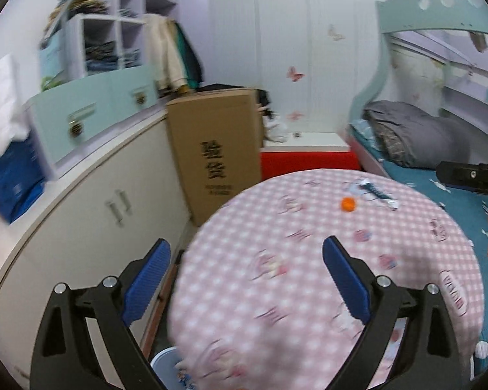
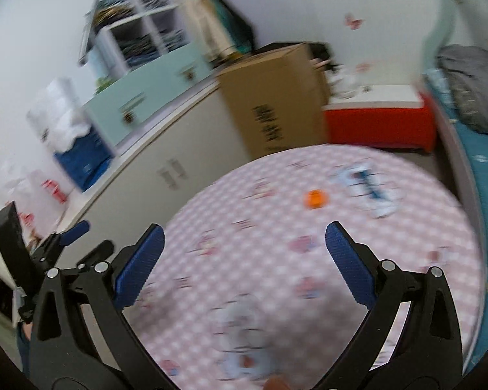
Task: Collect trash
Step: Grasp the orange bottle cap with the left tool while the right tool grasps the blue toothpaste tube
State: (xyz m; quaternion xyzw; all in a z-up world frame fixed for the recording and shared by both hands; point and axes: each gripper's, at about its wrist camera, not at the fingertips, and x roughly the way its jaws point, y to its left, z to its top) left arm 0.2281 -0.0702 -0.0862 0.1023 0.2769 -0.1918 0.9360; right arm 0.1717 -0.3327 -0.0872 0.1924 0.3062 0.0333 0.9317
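1. Although both views are blurred, 2 pieces of trash are made out on the far part of the round table (image 1: 276, 308): a crumpled wrapper (image 1: 372, 191) in white and blue, and a small orange scrap (image 1: 348, 203) just beside it, nearer the grippers
2. The left gripper (image 1: 246, 284) is seen spread wide with nothing between its blue ribbed pads, and the right gripper (image 2: 244, 261) is likewise released and empty; both are held above the near half of the table, well apart from the trash
3. The wrapper is judged light, thin and easily crushed, probably slippery film; a raised crease would best be pinched, since flat edges may slide on the cloth
4. The orange scrap is judged small, rounded and light, and might roll or squirt out, so it should be taken across its middle
5. The table is covered by a soft pink checked cloth that could bunch under the pads
6. A pale bin (image 1: 166, 362) is glimpsed below the table edge on the left
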